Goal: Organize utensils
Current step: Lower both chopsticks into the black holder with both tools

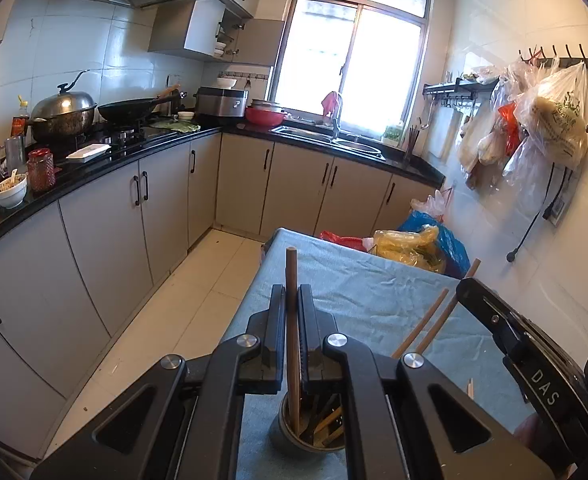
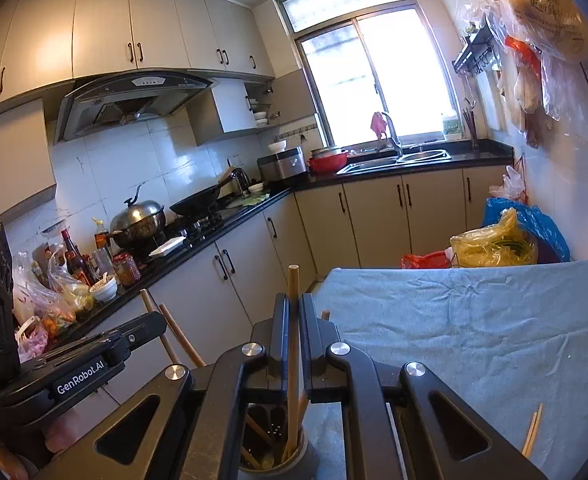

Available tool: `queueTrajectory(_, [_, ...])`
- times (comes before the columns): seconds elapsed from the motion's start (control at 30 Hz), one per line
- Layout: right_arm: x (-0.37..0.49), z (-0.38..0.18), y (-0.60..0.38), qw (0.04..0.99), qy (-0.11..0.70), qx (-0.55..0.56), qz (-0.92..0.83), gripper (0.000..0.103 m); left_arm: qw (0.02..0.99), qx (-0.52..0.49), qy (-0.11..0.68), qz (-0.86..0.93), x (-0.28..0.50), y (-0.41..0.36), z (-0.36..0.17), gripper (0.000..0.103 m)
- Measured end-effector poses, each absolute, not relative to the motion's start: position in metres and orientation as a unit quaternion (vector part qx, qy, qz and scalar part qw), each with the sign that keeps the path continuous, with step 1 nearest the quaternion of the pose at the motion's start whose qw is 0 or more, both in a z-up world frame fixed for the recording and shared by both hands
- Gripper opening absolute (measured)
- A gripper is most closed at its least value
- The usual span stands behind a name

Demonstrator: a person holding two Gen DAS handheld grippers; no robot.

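My left gripper [image 1: 291,294] is shut on a wooden chopstick [image 1: 291,276], held upright with its lower end inside a grey utensil cup [image 1: 294,438] on the blue-clothed table [image 1: 374,292]. My right gripper [image 2: 292,304] is shut on another wooden chopstick [image 2: 293,280], also upright, its lower end in the same cup [image 2: 285,456]. The cup holds several dark and wooden utensils. Two more chopsticks [image 1: 434,324] lean out of the cup. The right gripper's body [image 1: 534,372] shows in the left wrist view, the left gripper's body [image 2: 73,364] in the right wrist view.
A loose pair of chopsticks [image 2: 533,434] lies on the cloth at the right. Yellow, blue and red plastic bags [image 2: 502,244] sit past the table's far edge. Black counter [image 1: 133,152] with wok, pots and bottles runs along the left; sink [image 1: 326,136] under the window.
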State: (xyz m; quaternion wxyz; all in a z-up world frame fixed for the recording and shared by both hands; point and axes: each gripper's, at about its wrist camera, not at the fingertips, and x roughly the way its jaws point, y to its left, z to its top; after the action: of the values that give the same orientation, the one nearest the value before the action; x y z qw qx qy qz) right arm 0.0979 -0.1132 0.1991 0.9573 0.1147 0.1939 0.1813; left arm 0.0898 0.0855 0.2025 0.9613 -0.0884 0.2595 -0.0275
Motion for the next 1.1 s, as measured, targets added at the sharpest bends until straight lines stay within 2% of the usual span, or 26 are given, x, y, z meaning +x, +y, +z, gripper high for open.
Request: queueTrajectory(1.1, [0.101, 0.178, -0.105, 0.946, 0.233, 0.118, 0.19, 0.007, 0.958, -0.08, 0.274, -0.01, 0.092, 0.092, 0.18, 0.007])
